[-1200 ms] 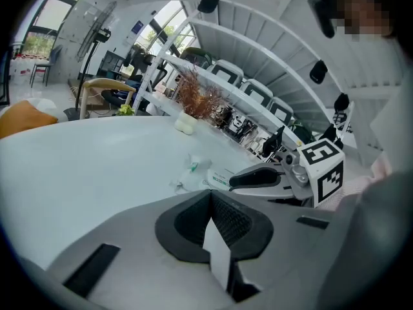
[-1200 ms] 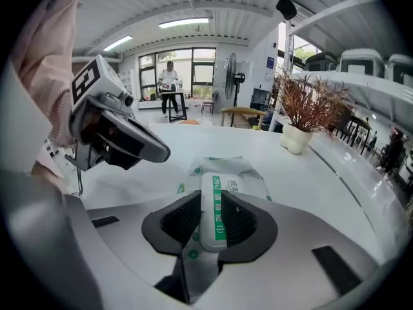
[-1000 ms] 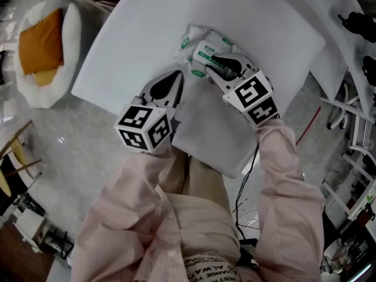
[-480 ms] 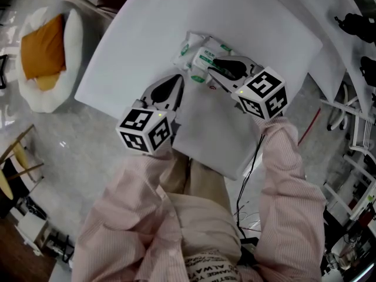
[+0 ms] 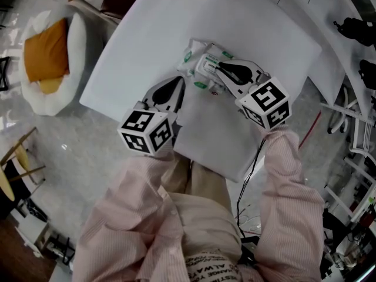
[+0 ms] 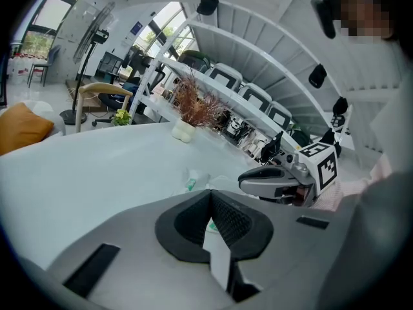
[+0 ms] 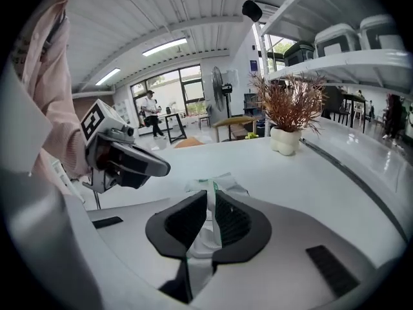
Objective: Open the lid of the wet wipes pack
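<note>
Right hand-held gripper (image 7: 211, 202) (image 5: 218, 69): its dark ribbed jaws have just been closing and now stand narrow, pinching a thin white flap with a green edge (image 7: 208, 228) that rises from the top of the crinkled white wet wipes pack with green labels (image 5: 194, 54) (image 7: 222, 185). The pack lies on the white worktop (image 5: 247, 16), near its middle, directly under and ahead of this gripper's tips. Left hand-held gripper (image 6: 208, 199) (image 5: 176, 86): jaws drawn together at the tips, with only a pale sliver showing in the gap behind them; whether that sliver belongs to the pack cannot be told. Its tips rest low over the worktop just beside the near left edge of the pack (image 6: 193, 179), the two grippers converging on the pack from either side. Pink striped sleeves (image 5: 288, 175) carry both grippers. Farther back on the worktop stands a small white pot of dried reddish-brown twigs (image 7: 285, 137) (image 6: 184, 131). Beyond the worktop's left edge, an orange cushion on a white padded seat (image 5: 44, 46) stands on the floor.
</note>
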The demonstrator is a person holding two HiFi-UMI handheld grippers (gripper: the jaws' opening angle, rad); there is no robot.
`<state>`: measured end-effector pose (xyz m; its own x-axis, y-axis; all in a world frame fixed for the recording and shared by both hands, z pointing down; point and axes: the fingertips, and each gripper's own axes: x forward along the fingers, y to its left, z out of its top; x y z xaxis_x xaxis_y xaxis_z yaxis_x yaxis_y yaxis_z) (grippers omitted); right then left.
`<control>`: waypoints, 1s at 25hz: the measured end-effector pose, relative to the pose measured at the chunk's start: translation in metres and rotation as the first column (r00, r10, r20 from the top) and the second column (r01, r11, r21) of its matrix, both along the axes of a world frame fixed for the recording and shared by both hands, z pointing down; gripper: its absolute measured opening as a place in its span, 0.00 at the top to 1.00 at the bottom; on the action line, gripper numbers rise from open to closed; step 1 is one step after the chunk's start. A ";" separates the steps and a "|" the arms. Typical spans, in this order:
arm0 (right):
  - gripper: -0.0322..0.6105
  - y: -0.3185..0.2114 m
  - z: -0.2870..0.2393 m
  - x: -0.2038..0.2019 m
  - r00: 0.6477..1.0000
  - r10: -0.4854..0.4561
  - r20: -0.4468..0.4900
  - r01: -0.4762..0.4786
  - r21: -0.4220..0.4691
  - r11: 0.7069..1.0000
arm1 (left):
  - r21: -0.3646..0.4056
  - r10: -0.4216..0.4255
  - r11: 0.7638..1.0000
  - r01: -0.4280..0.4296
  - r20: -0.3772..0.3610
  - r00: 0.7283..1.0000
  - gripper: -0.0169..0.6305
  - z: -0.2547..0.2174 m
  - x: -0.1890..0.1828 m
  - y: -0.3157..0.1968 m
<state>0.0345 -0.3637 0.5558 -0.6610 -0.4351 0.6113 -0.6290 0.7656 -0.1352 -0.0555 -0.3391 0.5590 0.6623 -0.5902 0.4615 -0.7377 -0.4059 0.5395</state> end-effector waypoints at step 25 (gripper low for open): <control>0.92 -0.061 0.012 0.041 0.964 0.248 0.092 -0.250 0.009 0.968 | -0.034 0.014 0.999 -0.015 -0.025 1.000 0.98 0.017 0.012 -0.004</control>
